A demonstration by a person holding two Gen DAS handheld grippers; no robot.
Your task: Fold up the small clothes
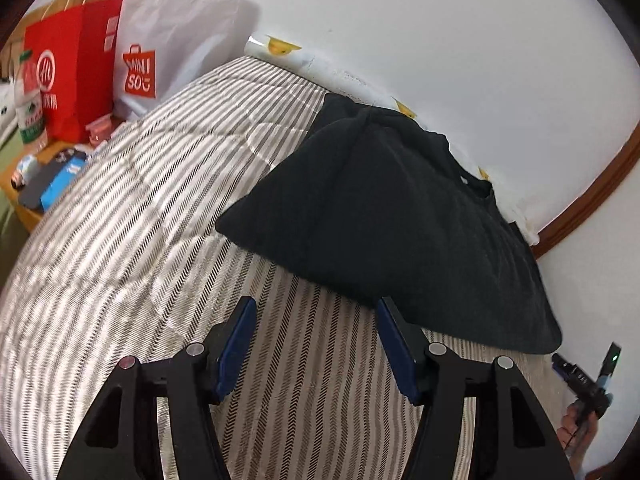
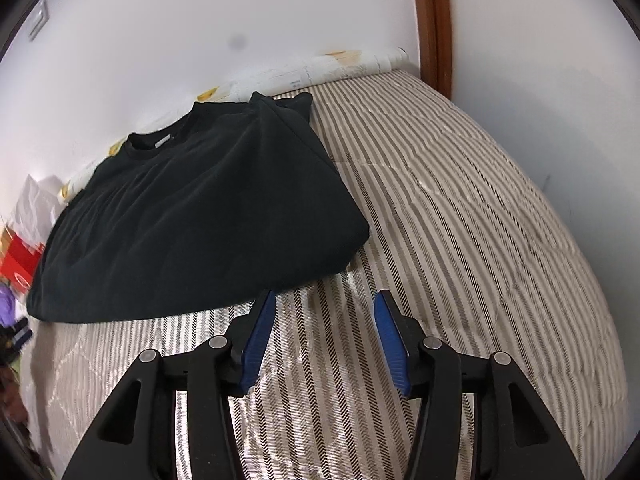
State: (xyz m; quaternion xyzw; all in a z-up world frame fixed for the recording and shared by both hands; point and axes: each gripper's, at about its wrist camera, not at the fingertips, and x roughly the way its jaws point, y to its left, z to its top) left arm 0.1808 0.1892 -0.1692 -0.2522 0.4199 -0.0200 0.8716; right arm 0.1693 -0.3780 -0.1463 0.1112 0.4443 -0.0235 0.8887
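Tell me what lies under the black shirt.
The black shirt lies on the striped bedcover, which shows all around its near edges. Whether anything else sits beneath the cloth cannot be seen; the shirt covers it.

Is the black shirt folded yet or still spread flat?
Partly folded. The black shirt has its sides turned in, collar showing near the wall, but its full length still lies on the striped bedcover.

We look from two wrist-mounted fisheye cameras, each tilted down along its own blue-padded fingers toward a striped bedspread [image 1: 132,216] close below. Our left view faces the wall with shopping bags [image 1: 80,64] at its left edge; our right view faces the wooden door frame [image 2: 436,20]. Both share the black shirt [image 1: 384,224] and wall.
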